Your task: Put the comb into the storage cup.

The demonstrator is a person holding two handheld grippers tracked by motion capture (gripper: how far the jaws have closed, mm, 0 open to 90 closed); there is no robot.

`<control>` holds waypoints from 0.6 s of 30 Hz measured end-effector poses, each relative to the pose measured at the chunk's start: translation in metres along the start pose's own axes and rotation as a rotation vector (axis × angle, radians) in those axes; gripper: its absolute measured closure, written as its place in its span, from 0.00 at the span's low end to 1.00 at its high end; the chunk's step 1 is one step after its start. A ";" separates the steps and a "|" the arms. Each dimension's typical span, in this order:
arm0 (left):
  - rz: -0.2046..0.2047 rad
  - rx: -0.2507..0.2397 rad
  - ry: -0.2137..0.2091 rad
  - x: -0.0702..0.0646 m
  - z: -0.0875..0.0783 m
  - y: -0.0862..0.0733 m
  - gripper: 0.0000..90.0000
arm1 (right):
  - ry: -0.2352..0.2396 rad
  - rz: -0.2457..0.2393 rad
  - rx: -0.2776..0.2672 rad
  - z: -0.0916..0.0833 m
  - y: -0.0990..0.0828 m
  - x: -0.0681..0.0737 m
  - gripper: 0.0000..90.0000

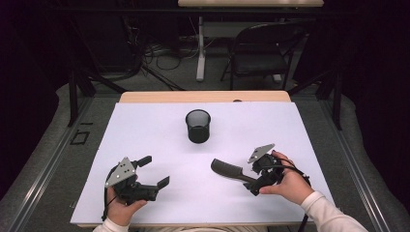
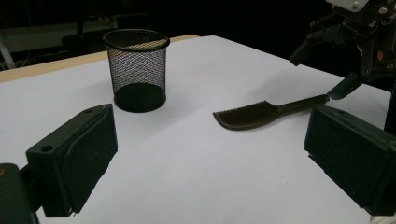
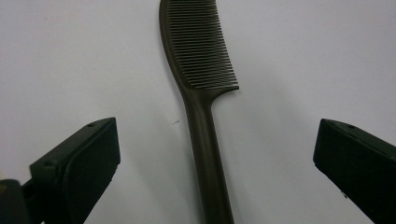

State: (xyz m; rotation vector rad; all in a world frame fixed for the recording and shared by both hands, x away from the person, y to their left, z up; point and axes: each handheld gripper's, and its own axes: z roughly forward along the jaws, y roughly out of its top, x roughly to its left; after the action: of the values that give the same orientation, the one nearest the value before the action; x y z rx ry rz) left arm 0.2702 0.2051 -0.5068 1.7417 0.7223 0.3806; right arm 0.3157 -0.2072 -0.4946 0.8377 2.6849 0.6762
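Observation:
A dark comb (image 1: 227,170) lies flat on the white sheet (image 1: 145,130), its teeth end to the left and its handle running toward my right gripper (image 1: 252,177). In the right gripper view the comb (image 3: 198,56) points away from me and its handle passes between the wide-open jaws of my right gripper (image 3: 217,137), touching neither. A black mesh cup (image 1: 198,125) stands upright behind the comb, mid-table. My left gripper (image 1: 153,171) rests open at the front left, nothing between its jaws. In the left gripper view the cup (image 2: 137,70), the comb (image 2: 254,114) and the right gripper (image 2: 324,70) show beyond my open left gripper (image 2: 208,135).
The white sheet covers a wooden table whose far edge (image 1: 203,96) shows behind the cup. Beyond it stand a black folding chair (image 1: 263,48), a table leg (image 1: 200,48) and cables on the floor. Dark frame posts (image 1: 72,92) flank the table.

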 end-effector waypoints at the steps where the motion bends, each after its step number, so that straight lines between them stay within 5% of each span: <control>1: 0.000 0.000 0.000 0.000 0.000 0.000 0.03 | 0.002 -0.005 0.007 0.000 0.001 -0.001 0.01; 18: 0.001 -0.001 0.001 0.000 0.000 0.000 0.03 | 0.020 -0.084 0.101 0.004 0.010 -0.002 0.16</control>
State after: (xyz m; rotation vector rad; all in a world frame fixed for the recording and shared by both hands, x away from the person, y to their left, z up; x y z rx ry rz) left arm 0.2702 0.2047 -0.5070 1.7414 0.7215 0.3828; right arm 0.3232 -0.1996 -0.4924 0.7402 2.7744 0.5374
